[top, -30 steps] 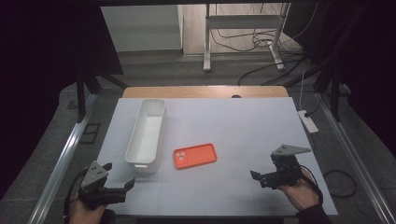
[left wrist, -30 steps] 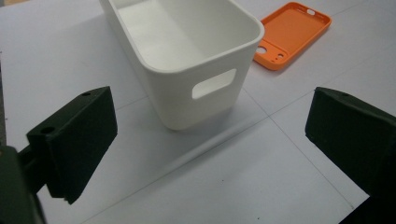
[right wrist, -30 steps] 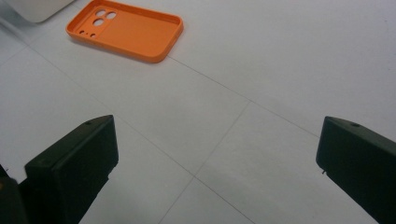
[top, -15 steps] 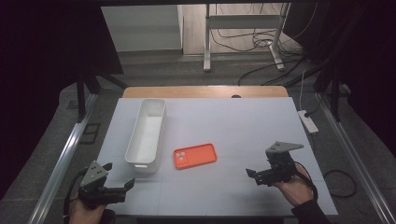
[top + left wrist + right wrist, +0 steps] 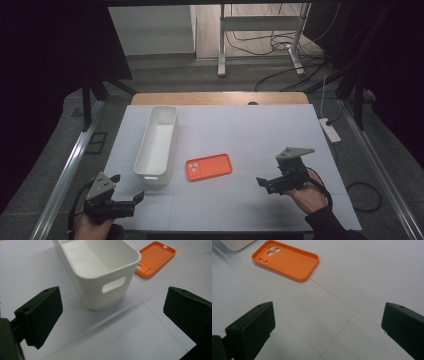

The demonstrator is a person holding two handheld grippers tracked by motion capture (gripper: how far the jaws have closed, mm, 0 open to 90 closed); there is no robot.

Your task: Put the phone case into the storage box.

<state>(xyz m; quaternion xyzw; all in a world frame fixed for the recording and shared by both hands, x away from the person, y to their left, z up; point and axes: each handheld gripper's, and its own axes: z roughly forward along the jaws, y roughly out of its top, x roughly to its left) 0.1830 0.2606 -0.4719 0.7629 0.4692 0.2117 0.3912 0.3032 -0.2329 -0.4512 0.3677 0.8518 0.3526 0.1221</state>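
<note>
Two grippers hovering wide open at the near edge of a table, with an orange case lying between them.

The right gripper (image 5: pixel 265 183) is hanging just above the white table (image 5: pixel 260 135), jaws spread wide and gripping nothing, aiming toward the case (image 5: pixel 209 166), which is lying flat, open side up, near the table's middle and apart from the jaws. The left gripper (image 5: pixel 131 199) is sitting at the near left corner, jaws also gaping and empty, pointing at the short end of the white bin (image 5: pixel 156 145). The bin is standing upright just beside the case, on its left, its handle slot facing the left gripper.
</note>
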